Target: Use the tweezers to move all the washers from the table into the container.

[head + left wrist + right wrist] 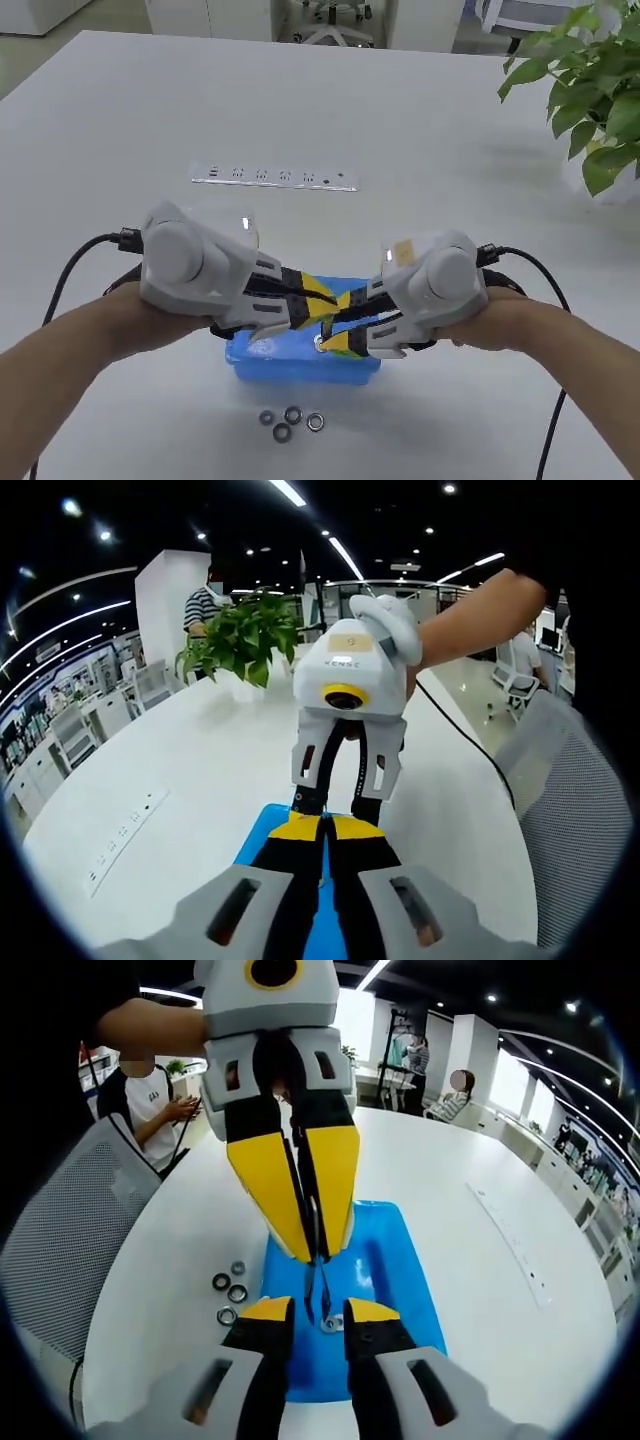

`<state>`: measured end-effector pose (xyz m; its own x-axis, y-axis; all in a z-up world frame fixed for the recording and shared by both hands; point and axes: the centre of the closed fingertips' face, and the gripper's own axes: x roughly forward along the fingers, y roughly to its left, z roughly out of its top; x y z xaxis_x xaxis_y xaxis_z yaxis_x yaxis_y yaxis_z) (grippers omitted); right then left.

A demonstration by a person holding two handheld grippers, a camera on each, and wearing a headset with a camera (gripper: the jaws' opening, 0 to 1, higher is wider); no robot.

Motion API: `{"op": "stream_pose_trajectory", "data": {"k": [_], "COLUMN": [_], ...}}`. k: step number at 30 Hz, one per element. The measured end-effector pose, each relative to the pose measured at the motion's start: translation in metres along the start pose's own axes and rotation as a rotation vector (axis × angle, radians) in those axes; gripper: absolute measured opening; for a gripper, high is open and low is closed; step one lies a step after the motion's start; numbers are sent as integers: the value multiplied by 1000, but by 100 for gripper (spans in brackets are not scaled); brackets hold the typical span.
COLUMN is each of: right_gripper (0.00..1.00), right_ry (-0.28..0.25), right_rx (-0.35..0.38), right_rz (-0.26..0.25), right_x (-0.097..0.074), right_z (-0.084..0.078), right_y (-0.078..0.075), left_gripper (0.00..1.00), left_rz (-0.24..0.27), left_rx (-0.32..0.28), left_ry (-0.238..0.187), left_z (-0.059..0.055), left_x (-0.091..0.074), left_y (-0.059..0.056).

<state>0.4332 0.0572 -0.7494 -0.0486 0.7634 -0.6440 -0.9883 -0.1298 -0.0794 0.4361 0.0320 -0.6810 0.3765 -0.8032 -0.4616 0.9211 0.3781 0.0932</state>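
Observation:
Over the blue container (300, 368) my two grippers meet tip to tip. My left gripper (323, 302) (312, 1250) is shut on thin dark tweezers (309, 1285), which point down into the container. The tweezers' tips hang just above one washer (328, 1323) lying on the container floor. My right gripper (320, 1310) (340, 808) is open, with its yellow jaws a little apart on either side of the tweezer tips. Several washers (291, 421) (231, 1290) lie on the white table in front of the container.
A white power strip (273, 177) lies farther back on the table (420, 150). A leafy plant (590, 90) stands at the far right corner. Cables trail from both grippers. A mesh chair (70, 1220) and people stand beyond the table edge.

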Motion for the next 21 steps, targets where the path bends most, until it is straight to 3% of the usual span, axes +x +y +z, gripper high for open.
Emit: {"op": "stream_pose_trajectory", "data": {"k": [10,21], "right_gripper": [29,43], "right_ry": [-3,-9], "right_rx": [38,89], "right_rz": [-35,-106], "right_x": [-17,-42], "right_z": [4,0], "right_y": [7,11], "left_gripper": [5,5], "left_rz": [20,21], "left_rx": [-27,-18], "left_ry": [-18,-14], "left_z": [5,17], "left_x": [-13,-20], "left_y": [1,-11]}}
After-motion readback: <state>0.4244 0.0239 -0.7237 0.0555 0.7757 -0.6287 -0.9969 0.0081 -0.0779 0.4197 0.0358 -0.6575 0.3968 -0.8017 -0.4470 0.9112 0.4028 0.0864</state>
